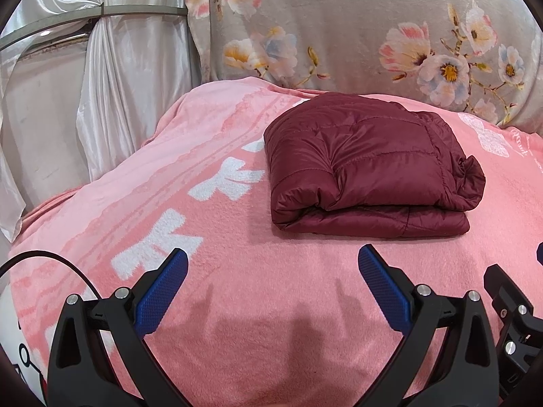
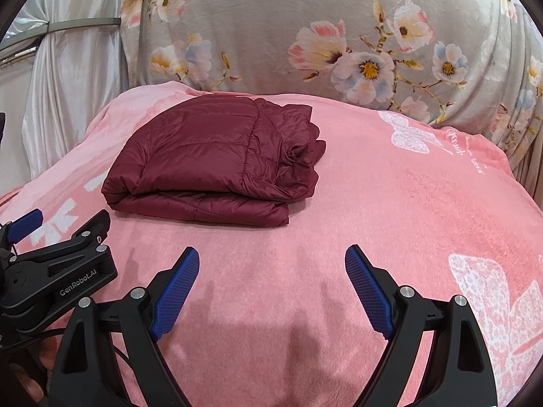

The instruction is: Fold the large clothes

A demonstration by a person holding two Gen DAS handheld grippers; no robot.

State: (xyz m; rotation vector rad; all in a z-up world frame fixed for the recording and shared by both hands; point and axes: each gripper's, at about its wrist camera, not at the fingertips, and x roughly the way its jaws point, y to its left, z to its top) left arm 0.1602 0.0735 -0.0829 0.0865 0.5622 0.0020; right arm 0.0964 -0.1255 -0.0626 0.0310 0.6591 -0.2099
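Two grippers hover spread wide and empty over a fuzzy pink blanket (image 1: 237, 271): the left gripper (image 1: 272, 264) and right gripper (image 2: 272, 263) both show blue cross-hatched pads (image 2: 176, 296). Ahead, well apart from both, lies the maroon quilted puffer jacket (image 1: 366, 166), folded into a glossy, puffy rectangle (its sleeves are tucked out of sight). Behind hang a grey floral fabric (image 2: 305, 27) and white satin drape (image 1: 112, 68), both cut off at the frame edge.

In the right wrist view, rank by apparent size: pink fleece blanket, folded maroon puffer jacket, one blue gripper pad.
1. Pink fleece blanket, largest.
2. Folded maroon puffer jacket.
3. Blue gripper pad, smallest, though nearness to the camera enlarges it.
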